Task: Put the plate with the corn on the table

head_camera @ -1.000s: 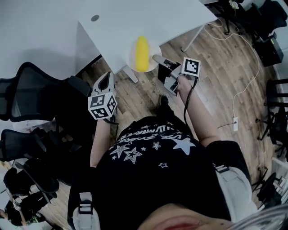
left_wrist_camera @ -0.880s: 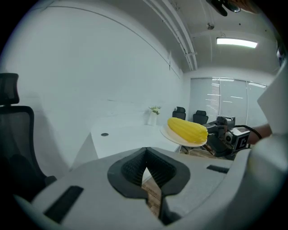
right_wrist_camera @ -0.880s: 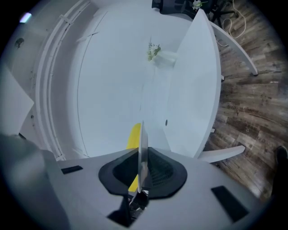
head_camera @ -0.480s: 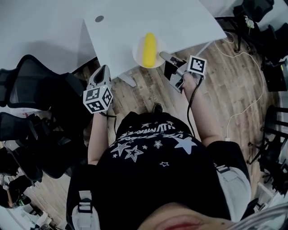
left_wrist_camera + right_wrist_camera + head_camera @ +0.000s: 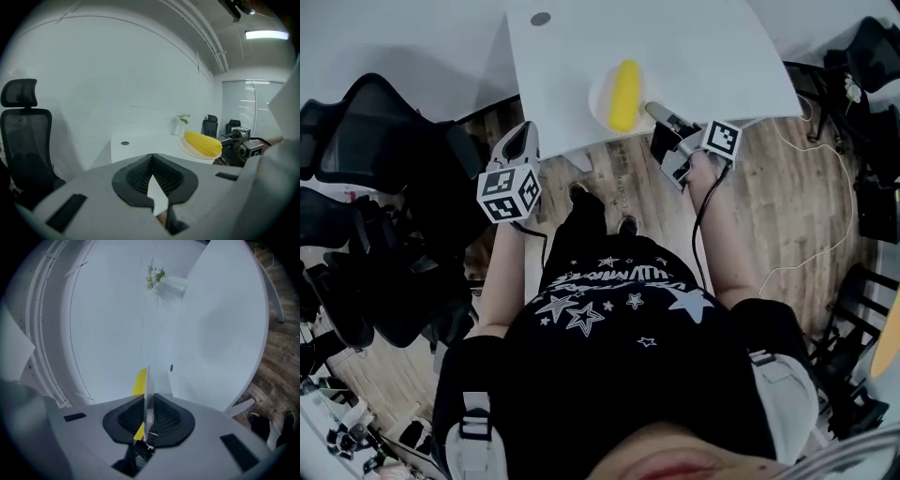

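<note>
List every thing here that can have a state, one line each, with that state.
Plate: held level by its rim over the table edge; contact unclear.
Corn: lying on the plate.
Right claw: shut on the plate.
Left claw: shut, empty.

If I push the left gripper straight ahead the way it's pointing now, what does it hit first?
The left gripper, fingers shut, would most likely meet the near edge of the white rectangular table first; depth is hard to judge.
</note>
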### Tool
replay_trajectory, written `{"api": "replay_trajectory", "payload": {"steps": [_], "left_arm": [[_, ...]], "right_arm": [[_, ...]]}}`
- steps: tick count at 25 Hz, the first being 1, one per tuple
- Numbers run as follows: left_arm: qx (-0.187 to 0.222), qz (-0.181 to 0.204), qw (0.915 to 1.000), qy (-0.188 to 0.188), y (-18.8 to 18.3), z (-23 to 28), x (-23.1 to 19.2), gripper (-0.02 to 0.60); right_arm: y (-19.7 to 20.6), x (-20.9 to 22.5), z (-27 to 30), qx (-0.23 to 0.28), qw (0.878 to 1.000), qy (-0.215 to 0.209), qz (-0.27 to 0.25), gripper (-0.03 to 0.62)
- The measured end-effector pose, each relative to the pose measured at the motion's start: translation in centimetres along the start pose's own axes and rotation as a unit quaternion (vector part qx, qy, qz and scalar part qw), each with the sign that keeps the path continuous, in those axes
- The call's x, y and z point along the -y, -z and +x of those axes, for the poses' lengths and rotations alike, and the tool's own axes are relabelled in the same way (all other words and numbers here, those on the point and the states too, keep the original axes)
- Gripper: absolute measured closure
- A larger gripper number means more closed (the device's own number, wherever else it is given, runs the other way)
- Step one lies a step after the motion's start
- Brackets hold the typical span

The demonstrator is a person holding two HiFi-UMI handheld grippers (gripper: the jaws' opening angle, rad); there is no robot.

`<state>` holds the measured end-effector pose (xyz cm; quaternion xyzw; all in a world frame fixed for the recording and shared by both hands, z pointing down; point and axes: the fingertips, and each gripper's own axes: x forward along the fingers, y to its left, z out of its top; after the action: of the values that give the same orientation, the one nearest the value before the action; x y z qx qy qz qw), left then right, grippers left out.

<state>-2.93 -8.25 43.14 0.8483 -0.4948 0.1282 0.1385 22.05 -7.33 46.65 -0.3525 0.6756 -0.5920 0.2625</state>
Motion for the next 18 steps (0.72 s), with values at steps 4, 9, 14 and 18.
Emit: {"api": "replay_trajectory", "payload": {"steps": [4,9,14,18], "left_arm": [[-0.008,-0.006,0.9999,0.009,-0.6,3.0,-2.5,0.575],[-0.005,-0.005,0.9998,0.021,-2.9,7.5,-6.1,0.575],[0.003,-0.009,0.9995,0.031,-4.9,11.7,-9.5,0.575],[0.004,-0.014,0.9992,0.038,-5.7,14.3,-12.3,0.575]], "right_arm": [[-1.1,0.3,3.3,-0.010,1.000,0.014,-0.006,0.553],[-3.0,0.5,8.1,-0.010,1.000,0.017,-0.009,0.553],[-5.5,0.3,13.8,-0.005,1.000,0.015,-0.015,0.553],[-6.9,0.1,18.0,0.003,1.000,0.011,-0.013,0.553]]}}
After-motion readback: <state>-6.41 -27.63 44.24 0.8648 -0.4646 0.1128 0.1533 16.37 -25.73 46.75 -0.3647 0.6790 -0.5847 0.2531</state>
